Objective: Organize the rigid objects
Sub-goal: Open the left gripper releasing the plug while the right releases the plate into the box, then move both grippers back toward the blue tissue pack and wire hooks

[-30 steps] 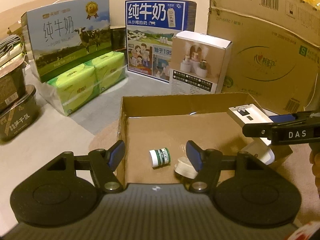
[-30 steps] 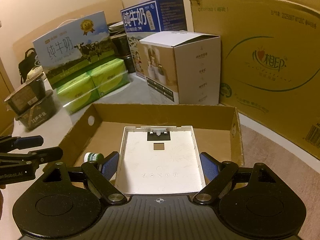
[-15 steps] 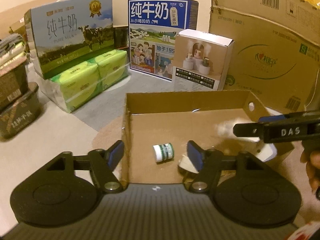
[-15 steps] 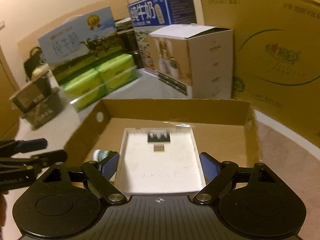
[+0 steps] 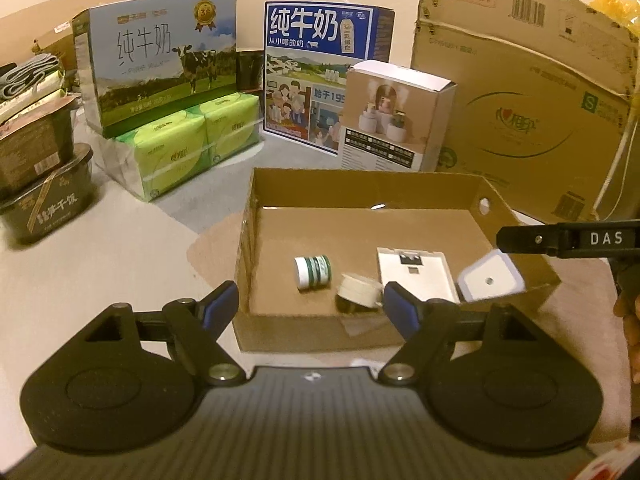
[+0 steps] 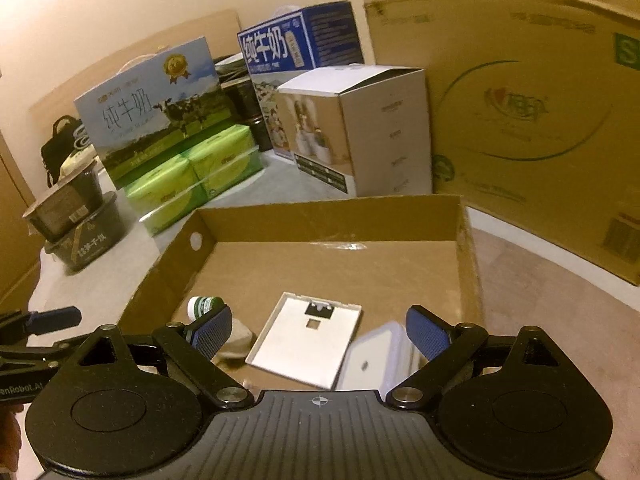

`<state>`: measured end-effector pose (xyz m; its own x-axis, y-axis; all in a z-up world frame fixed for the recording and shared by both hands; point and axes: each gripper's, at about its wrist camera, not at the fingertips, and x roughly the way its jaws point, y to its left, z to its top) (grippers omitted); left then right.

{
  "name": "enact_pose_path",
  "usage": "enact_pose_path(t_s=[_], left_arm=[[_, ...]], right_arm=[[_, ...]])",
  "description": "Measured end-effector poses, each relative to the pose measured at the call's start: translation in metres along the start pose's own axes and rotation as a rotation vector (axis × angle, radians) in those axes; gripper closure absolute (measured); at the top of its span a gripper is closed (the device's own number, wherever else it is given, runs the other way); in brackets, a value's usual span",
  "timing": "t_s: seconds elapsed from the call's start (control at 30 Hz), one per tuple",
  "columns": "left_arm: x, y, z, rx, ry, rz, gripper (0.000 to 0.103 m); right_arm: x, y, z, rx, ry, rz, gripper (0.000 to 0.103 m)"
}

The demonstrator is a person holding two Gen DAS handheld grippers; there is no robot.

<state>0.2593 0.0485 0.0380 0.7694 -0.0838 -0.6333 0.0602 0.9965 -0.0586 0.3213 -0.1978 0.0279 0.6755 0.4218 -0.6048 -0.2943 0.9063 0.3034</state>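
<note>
Both grippers, left (image 5: 310, 306) and right (image 6: 318, 334), hold their jaws spread and empty above the cardboard tray (image 6: 466, 248), where the white flat panel (image 6: 306, 338) lies beside the green-banded bottle (image 5: 313, 273).

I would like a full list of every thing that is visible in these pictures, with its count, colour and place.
cardboard tray: 1, brown, centre.
small bottle: 1, white and green, lying in tray, left part.
round container: 1, cream, in tray beside bottle.
flat panel: 1, white, in tray.
square lid: 1, white with blue edge, in tray, right part.
milk cartons: 2, green-blue and blue, behind tray.
tissue packs: 1 bundle, green, back left.
humidifier box: 1, white-beige, behind tray.
large carton: 1, brown, back right.
food bowls: 2, dark, stacked, far left.
left gripper: open, empty.
right gripper: open, empty, above tray.
</note>
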Motion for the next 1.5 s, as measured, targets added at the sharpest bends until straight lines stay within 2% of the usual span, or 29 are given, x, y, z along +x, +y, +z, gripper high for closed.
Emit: enact_pose_path(t_s=[0.5,0.9,1.2,1.5], left_arm=[[-0.062,-0.012,-0.048,-0.068,0.001,0.001,0.024],[-0.094,-0.014,-0.084,-0.113,0.006,0.028,0.024],[-0.109,-0.02,-0.11,-0.087,0.013,0.04,0.024],[-0.109,-0.032,-0.132,-0.033,0.038,0.044,0.024]], right_arm=[[-0.073,0.011,-0.06,0.046,-0.007,0.009,0.01],[-0.113,0.02,-0.106,-0.01,-0.022,-0.015,0.01],[-0.13,0.016,-0.138,-0.016,-0.01,-0.026,0.01],[-0.135,0.011,-0.15,-0.022,-0.005,-0.043,0.01]])
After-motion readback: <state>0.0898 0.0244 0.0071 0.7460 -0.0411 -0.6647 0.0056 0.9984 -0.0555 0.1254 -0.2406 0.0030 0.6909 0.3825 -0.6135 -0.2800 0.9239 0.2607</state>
